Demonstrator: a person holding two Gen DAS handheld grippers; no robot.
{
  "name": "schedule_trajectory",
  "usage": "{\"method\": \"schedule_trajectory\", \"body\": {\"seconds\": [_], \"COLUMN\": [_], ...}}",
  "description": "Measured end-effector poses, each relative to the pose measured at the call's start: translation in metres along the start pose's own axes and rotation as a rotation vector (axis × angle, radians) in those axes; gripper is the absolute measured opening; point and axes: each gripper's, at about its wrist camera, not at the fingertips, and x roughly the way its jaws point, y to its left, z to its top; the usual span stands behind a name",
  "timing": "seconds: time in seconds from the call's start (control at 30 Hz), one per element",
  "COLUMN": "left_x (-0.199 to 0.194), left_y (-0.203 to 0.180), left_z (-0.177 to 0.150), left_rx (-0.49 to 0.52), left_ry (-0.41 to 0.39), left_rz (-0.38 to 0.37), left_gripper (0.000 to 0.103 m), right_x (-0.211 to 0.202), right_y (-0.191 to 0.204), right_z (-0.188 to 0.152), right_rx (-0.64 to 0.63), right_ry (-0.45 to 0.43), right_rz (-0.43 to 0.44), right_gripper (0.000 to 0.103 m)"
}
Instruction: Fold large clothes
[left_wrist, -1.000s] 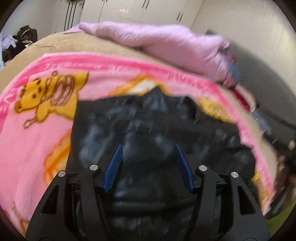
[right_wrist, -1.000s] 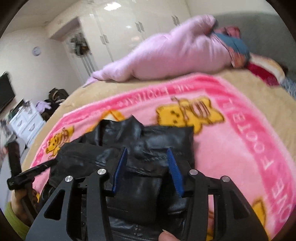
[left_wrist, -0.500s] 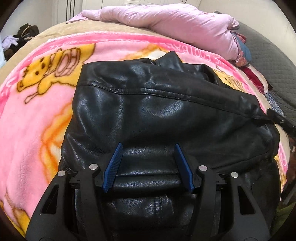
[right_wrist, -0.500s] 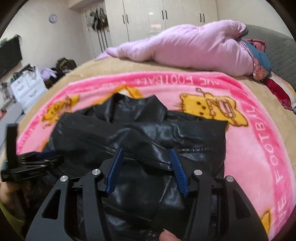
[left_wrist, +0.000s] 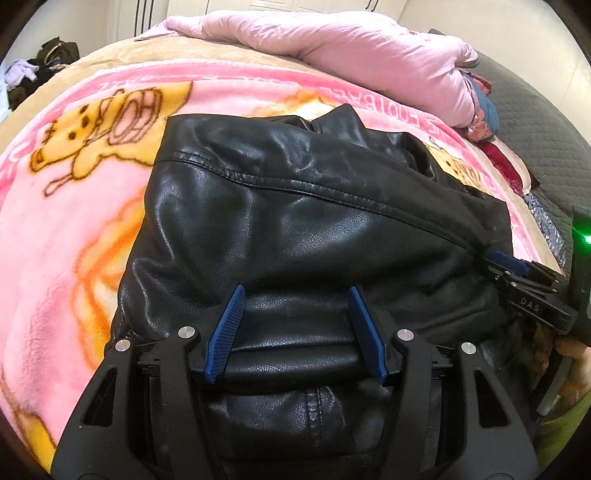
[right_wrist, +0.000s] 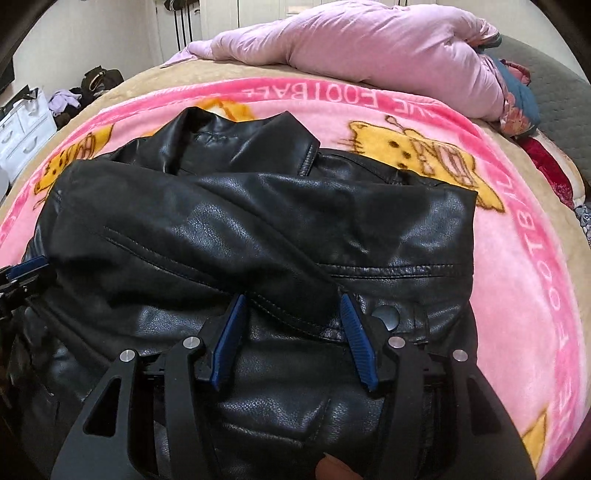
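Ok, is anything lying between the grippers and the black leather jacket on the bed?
No. The jacket lies directly under both: it fills the gap of the left gripper and the right gripper, with nothing visible on top.

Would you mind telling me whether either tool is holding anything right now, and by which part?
Neither appears to hold anything. Both the left tool and the right tool sit open over the black leather jacket, blue pads apart and not pinching it.

Near hem of the black leather jacket (left_wrist: 295, 221) is hidden beneath the left gripper (left_wrist: 295, 325) body and cut off by the lower edge. In the right wrist view, the left gripper (right_wrist: 22, 273) beyond the jacket's left side is cropped; only one blue fingertip shows. Blanket lettering (right_wrist: 314, 96) far ahead is partly covered by the collar.
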Motion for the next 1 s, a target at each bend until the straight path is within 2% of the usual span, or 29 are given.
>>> {"method": "schedule_trajectory", "body": {"seconds": [0.17,0.27,0.4,0.53,0.63,0.8,1.0], "left_x": [-0.016,-0.04,-0.046,-0.028,-0.009,-0.001,0.001], "left_y": [-0.003,-0.017,-0.036,-0.048,-0.049,-0.04,-0.044], "left_z": [0.006,0.008,0.006,-0.003,-0.012,-0.013,-0.016], "left_rx": [-0.017,0.019,0.074,0.107,0.12,0.072,0.086], "left_ry": [-0.015,-0.086,-0.091,-0.013,0.04,0.059,0.05], "left_rz": [-0.011,-0.017,-0.03,-0.031,0.0,-0.033,-0.014], "left_gripper": [0.052,0.063,0.063,0.063,0.063,0.063,0.063], "right_x": [-0.03,-0.054,-0.073,-0.071,-0.066,-0.036,-0.029], "right_y": [-0.009,-0.015,-0.017,-0.013,-0.007,-0.008,-0.008], "right_z": [0.008,0.009,0.0,-0.013,-0.02,-0.031,-0.034], "right_rx": [0.058,0.082,0.075,0.038,0.001,0.011,0.019], "right_ry": [-0.012,-0.042,-0.054,-0.012,0.009,0.099,0.109], "right_rz": [0.112,0.198,0.241,0.228,0.198,0.134,0.131], "right_gripper": [0.065,0.065,0.065,0.065,0.064,0.064,0.065]}}
